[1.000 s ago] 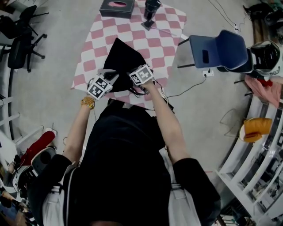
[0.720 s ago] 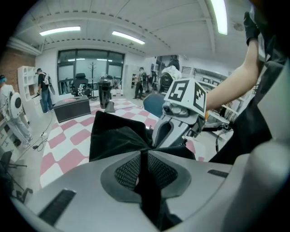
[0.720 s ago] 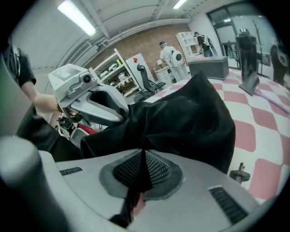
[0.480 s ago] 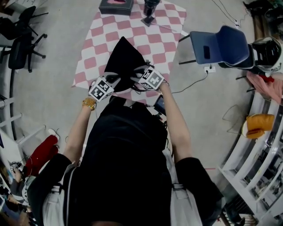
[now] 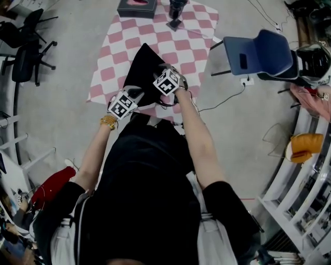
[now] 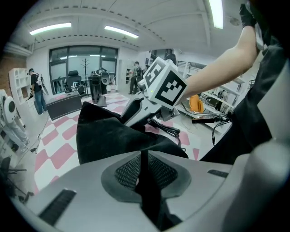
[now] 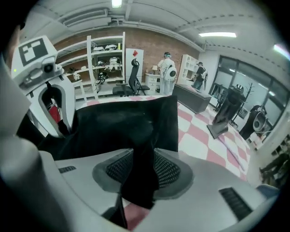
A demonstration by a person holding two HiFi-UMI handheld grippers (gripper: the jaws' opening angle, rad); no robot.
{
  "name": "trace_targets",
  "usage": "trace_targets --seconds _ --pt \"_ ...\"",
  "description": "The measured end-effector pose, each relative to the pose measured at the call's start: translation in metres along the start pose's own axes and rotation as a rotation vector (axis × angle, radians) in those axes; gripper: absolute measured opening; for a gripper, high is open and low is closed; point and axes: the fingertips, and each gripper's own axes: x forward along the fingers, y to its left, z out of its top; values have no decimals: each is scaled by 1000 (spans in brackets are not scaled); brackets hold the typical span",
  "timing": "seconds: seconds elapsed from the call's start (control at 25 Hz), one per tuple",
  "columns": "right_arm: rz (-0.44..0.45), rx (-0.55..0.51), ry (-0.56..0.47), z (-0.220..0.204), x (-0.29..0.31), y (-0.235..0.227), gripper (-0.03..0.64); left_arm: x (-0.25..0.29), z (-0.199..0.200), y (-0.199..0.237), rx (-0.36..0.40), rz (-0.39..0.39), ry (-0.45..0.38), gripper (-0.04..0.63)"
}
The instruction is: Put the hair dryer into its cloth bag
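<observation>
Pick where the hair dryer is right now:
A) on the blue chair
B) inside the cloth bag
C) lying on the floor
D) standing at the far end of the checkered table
D: the hair dryer stands upright at the far end of the checkered table, next to a dark box and well apart from the black cloth bag, which is nearer the person.

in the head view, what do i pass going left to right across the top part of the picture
black office chair → dark box → hair dryer → blue chair
</observation>
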Motion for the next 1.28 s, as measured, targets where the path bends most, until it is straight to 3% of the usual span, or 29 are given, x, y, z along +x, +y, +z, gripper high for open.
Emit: trace_targets --seconds 0.16,0.24,0.48,0.64,0.76,0.88,1.0,1.04,1.08,1.12,1.28 --pt "-52 13 -14 -5 -3 7 55 0 -2 1 8 8 8 54" --pt "-56 -3 -15 -7 -8 7 46 -1 -2 1 -9 4 -8 54" --pt "-38 -182 34 -11 -23 17 37 1 1 0 -61 -2 -31 54" --pt "20 -239 81 -23 -26 28 37 1 -4 -1 -61 -3 -42 54" --pt "-20 -274 116 -39 -20 21 45 4 -8 -7 -53 -9 -30 54" --pt "-84 -224 155 -51 -15 7 160 4 -7 -6 -62 -11 -33 54" --pt "-51 -122 202 -58 -2 7 169 4 -6 -4 -66 -8 -46 54" --pt "-30 -124 210 -57 2 12 151 5 -7 -4 -69 -8 -46 54" --pt "-6 -142 212 -54 5 18 74 5 -7 -4 -72 -8 -49 54" --pt "20 -163 207 -49 7 26 43 4 -6 -4 -76 -8 -55 54" --pt "128 -129 122 -26 -2 44 29 3 -6 -3 -76 -3 -51 54"
